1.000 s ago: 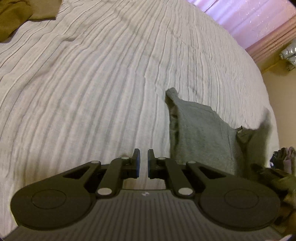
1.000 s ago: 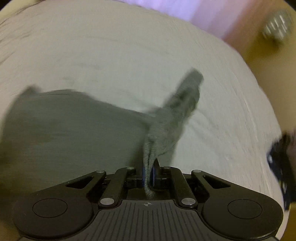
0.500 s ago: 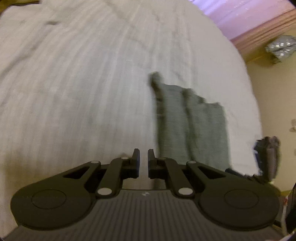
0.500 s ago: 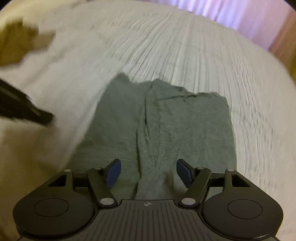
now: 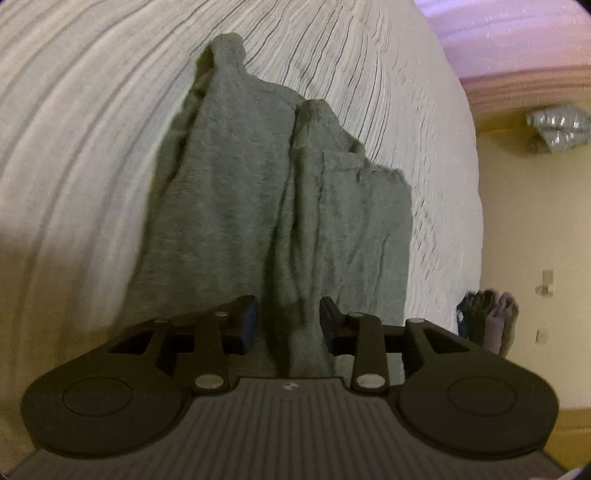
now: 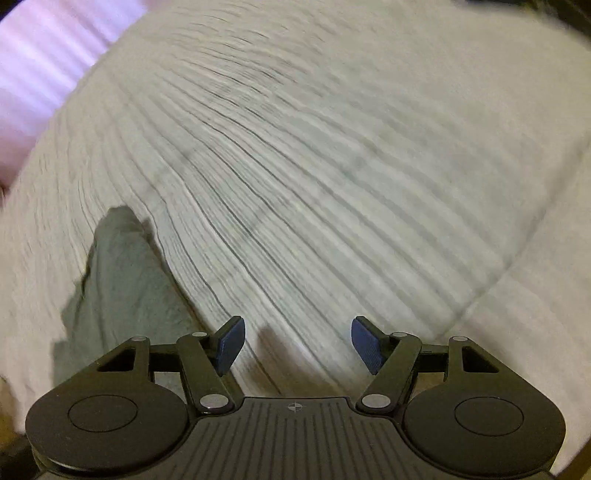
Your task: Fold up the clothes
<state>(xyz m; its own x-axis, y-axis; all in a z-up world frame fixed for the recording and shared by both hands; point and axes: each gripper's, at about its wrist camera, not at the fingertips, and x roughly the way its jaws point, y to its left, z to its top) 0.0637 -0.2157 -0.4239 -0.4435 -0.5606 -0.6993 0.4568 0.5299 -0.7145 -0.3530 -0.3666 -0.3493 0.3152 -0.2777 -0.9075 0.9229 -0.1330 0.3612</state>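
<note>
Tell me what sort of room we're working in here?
Most likely a bedroom: the grey garment lies on a ribbed white bedspread, pale curtains hang behind it, and a beige wall stands past the bed's edge.

no readable text or labels

A grey-green knit garment [image 5: 236, 192] lies on the ribbed white bedspread [image 5: 74, 147], folded lengthwise into a long narrow shape — a raised ridge of bunched fabric runs down its middle. Its far end is uneven and rumpled — one corner pokes up to a point.
</note>
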